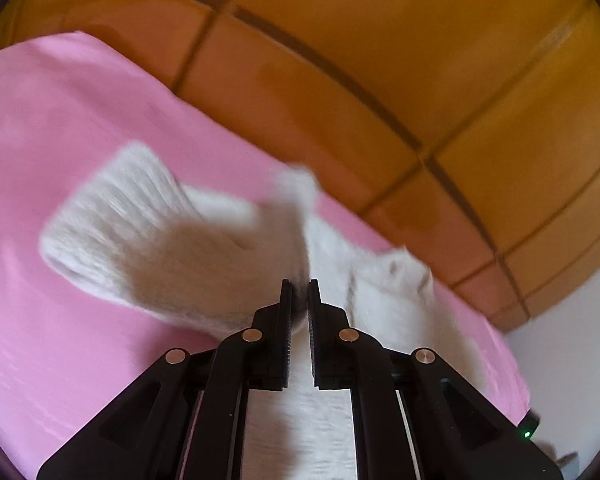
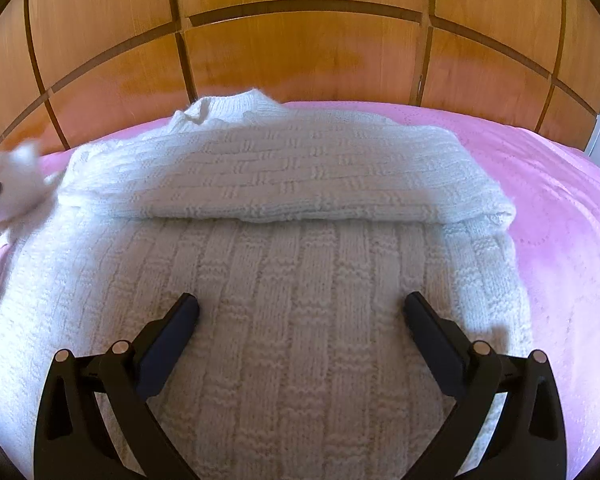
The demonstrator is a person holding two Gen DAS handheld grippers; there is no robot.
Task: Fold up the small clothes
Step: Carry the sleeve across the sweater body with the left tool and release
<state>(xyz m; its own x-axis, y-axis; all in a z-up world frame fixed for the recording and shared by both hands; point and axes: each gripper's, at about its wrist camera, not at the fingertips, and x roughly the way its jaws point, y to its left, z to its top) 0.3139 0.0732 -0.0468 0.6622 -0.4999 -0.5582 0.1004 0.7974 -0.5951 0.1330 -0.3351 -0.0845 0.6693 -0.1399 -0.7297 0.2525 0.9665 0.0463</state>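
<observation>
1. The left hand-held gripper (image 1: 299, 284) is clamped on the white knit sweater's sleeve (image 1: 148, 236), which is lifted off the pink bed cover (image 1: 40, 120) and stretches up and left of its fingertips.
2. The right hand-held gripper (image 2: 300, 304) has its jaws wide apart and holds nothing; the white knit sweater (image 2: 284, 280) lies directly beneath and ahead of it, one sleeve already folded across.
3. Risks: the thin pinch could slip off the sleeve, and with nothing pinning the body, pulling may drag it and spoil the fold.
</observation>
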